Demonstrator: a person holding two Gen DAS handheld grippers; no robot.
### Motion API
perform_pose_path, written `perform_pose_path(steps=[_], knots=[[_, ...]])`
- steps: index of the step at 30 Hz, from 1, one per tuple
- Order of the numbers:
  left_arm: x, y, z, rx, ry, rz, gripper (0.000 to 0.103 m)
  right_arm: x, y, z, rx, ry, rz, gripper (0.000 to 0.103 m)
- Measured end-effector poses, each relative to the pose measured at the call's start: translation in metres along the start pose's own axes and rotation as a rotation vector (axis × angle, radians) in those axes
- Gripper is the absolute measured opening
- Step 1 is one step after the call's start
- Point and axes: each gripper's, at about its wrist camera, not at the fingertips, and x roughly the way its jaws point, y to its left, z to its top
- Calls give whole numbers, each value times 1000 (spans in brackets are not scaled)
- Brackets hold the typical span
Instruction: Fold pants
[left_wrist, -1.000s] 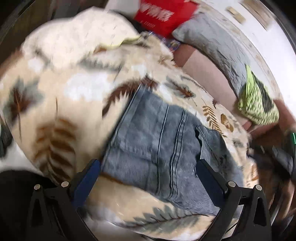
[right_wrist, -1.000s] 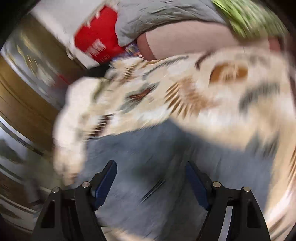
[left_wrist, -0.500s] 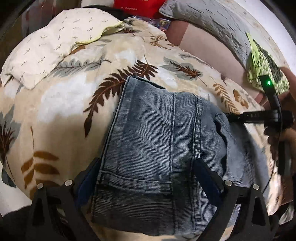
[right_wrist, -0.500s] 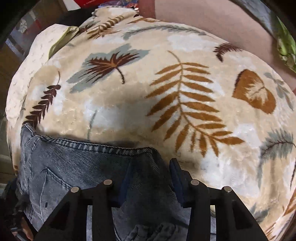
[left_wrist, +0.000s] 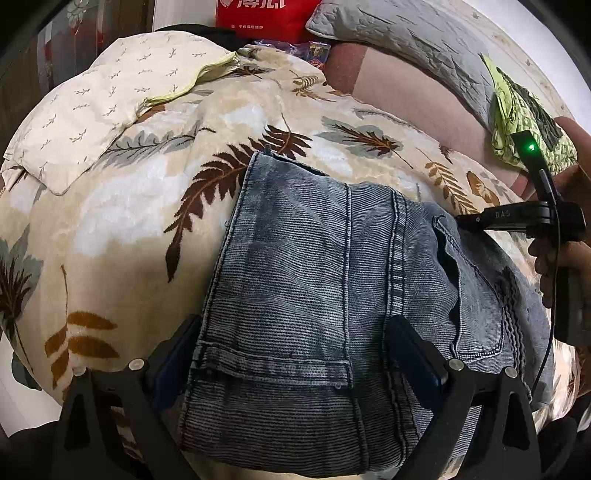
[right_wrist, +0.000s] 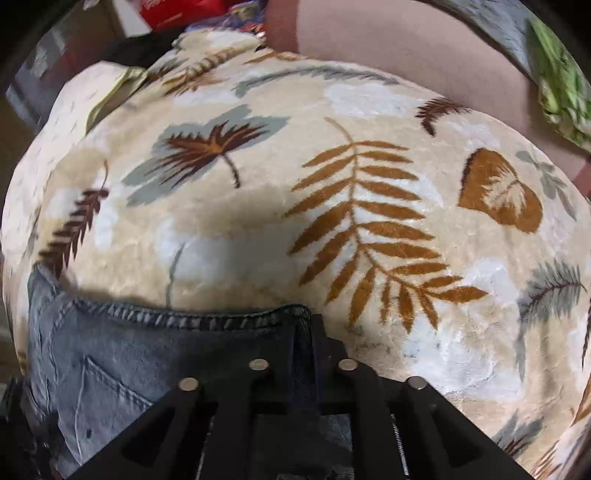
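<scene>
Grey-blue denim pants (left_wrist: 314, 277) lie folded on a leaf-print blanket (left_wrist: 110, 221). My left gripper (left_wrist: 295, 354) is open and straddles the near end of the pants, one finger at each side edge. My right gripper (right_wrist: 304, 332) points steeply down at the far stitched edge of the pants (right_wrist: 129, 354). Its jaws are closing, and the pads pinch the corner of the denim. In the left wrist view the right gripper (left_wrist: 461, 221) reaches in from the right edge, held by a person's hand (left_wrist: 565, 266).
A cream pillow (left_wrist: 110, 92) lies at the blanket's far left. A grey pillow (left_wrist: 406, 40), a red bag (left_wrist: 258, 14) and a green cloth (left_wrist: 524, 107) sit along the back. Bare pink mattress (right_wrist: 406, 48) shows beyond the blanket (right_wrist: 332, 184).
Both grippers dropped onto the pants, then held still. The right jaws went from wide apart to nearly together on the denim edge. The left jaws stayed wide.
</scene>
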Motion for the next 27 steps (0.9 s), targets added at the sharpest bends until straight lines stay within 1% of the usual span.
perform_pose_path(steps=[1, 2, 5, 6, 7, 9, 10, 13, 14, 16, 17, 18, 21, 23, 24, 25, 27], knots=[[0, 0, 0, 2, -1, 1, 98, -4, -4, 0, 18, -9, 1, 19], [-1, 0, 0, 2, -2, 2, 98, -10, -8, 0, 41, -20, 6, 19], [-1, 0, -1, -1, -5, 3, 98, -41, -20, -6, 106, -89, 21, 20], [-2, 0, -1, -4, -5, 4, 98, -52, -23, -10, 122, -101, 42, 20], [-2, 0, -1, -6, -6, 5, 98, -62, -22, -16, 133, -103, 87, 20], [-1, 0, -1, -7, -6, 9, 98, -67, -19, -22, 134, -91, 145, 21], [-1, 0, 0, -7, -5, 10, 98, -65, -16, -27, 143, -69, 181, 21], [-1, 0, 0, -6, -7, 9, 98, -40, -13, -31, 161, 8, 265, 21], [-1, 0, 0, -6, -7, 10, 98, -27, -14, -33, 166, 36, 269, 21], [0, 0, 0, -1, -10, 11, 98, 1, -23, -33, 207, 73, 241, 21], [0, 0, 0, 2, -13, 14, 99, 2, -29, -34, 251, 56, 274, 21], [0, -1, 0, 3, -16, 15, 99, -2, -30, -34, 265, 44, 281, 22], [-1, -1, 0, 1, -24, 18, 99, -28, -21, -40, 197, 5, 248, 26], [-2, 0, -1, -4, -29, 19, 99, -49, -22, -51, 196, -37, 273, 28], [-2, -1, -1, -4, -32, 23, 99, -63, -24, -61, 205, -69, 292, 33], [-3, -1, -1, -2, -34, 28, 99, -71, -28, -69, 215, -89, 298, 47], [-7, -1, -2, -8, -39, 22, 99, -93, -33, -91, 243, -137, 290, 69]])
